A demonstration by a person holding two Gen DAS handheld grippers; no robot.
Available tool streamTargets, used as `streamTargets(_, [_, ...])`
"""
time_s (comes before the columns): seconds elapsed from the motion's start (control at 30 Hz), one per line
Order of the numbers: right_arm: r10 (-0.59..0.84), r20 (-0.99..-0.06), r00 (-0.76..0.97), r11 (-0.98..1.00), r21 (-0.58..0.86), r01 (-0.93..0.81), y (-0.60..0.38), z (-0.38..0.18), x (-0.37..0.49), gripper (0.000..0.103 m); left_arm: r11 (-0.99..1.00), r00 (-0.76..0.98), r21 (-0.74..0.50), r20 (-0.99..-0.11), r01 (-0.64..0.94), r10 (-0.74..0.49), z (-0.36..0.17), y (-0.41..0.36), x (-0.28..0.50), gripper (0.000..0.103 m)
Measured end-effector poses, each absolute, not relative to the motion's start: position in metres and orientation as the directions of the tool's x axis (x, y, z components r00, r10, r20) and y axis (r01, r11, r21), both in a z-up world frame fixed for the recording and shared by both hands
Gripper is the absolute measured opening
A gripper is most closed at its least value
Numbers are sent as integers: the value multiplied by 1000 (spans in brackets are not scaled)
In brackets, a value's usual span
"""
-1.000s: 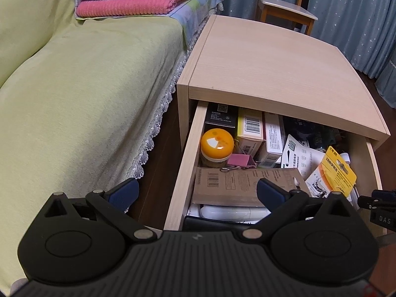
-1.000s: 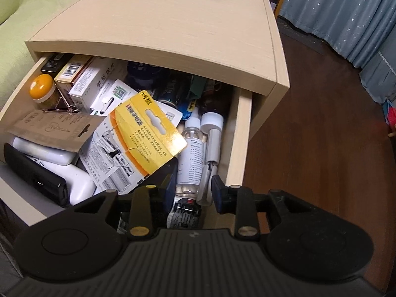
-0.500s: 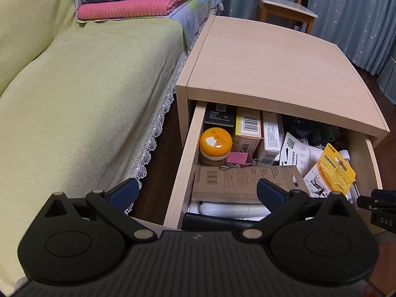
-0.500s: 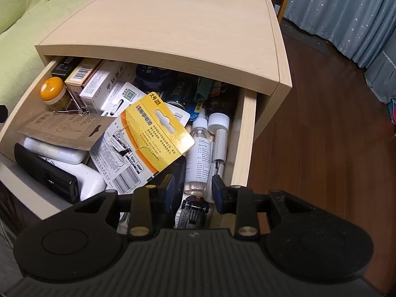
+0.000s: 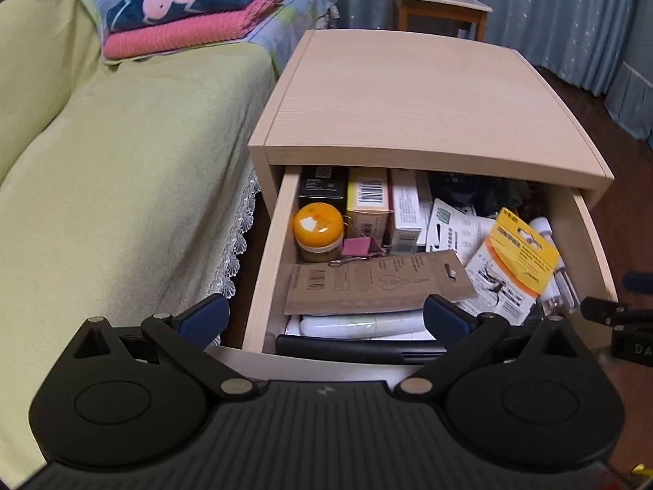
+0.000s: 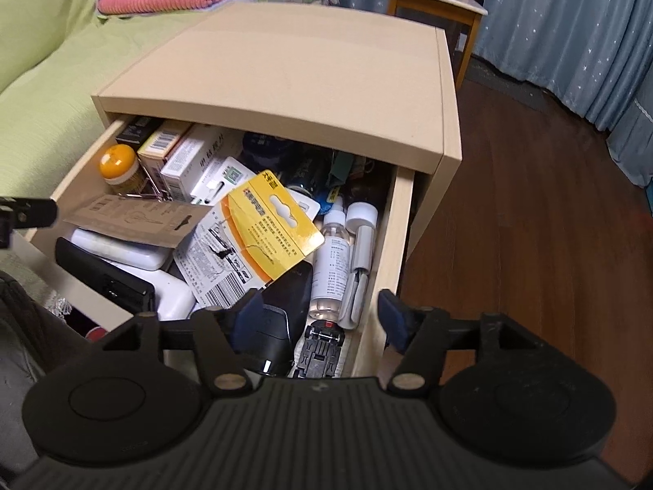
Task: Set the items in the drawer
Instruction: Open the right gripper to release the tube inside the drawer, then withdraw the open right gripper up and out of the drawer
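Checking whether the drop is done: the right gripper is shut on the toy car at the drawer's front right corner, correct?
Not quite. The right gripper is open, jaws spread wide, as the right wrist view shows. The toy car lies loose at the drawer's front right corner.

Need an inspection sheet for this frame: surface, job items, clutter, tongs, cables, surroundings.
Surface: nightstand top bare.
Job's things: drawer pulled open, packed; toy car lies at its front right corner.
Clutter: yellow card pack, clear bottle, orange-lidded jar, brown card sleeve, boxes at back.
Tongs: left tongs open, empty; right tongs open, empty.
Cables: nothing seen.
Surroundings: bed, folded blankets, chair, curtains.
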State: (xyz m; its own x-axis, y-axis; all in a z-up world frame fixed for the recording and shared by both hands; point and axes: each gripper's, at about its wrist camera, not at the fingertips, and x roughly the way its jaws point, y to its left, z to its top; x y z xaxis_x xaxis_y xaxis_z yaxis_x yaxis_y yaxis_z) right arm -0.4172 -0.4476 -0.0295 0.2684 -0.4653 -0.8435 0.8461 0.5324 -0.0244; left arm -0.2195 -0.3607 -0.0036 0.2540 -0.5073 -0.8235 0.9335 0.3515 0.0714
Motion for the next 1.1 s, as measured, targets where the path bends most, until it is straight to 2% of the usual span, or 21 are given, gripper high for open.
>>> streamTargets(0.13, [-481, -827, 291, 535, -14, 845, -442, -21, -428, 70, 330, 246, 74, -817, 941, -521, -1, -358, -224, 102])
streamTargets(0.2, [-490, -816, 307, 538, -6, 843, -439, -17, -435, 77, 325, 236, 61, -811, 944, -535, 4, -355, -222, 102])
streamTargets(0.3, [-508, -792, 338, 544, 9, 839, -434, -9, -446, 80, 317, 208, 22, -798, 948, -566, 12, -344, -212, 102])
streamTargets(0.47, [-551, -741, 384, 537, 38, 843, -426, 1, -464, 88, 336, 266, 76, -780, 939, -567, 20, -322, -197, 102])
streamTargets(0.6, [-592, -699, 401, 522, 47, 852, -419, 8, -473, 95, 325, 265, 94, -802, 941, -535, 19, -306, -193, 102])
streamTargets(0.9, [-583, -715, 386, 525, 31, 851, -395, 8, -479, 98, 331, 266, 116, -850, 936, -455, -2, -289, -193, 102])
streamTargets(1.1, [-584, -739, 337, 513, -14, 858, -381, -3, -490, 99, 310, 222, 63, -830, 949, -512, -9, -277, -186, 102])
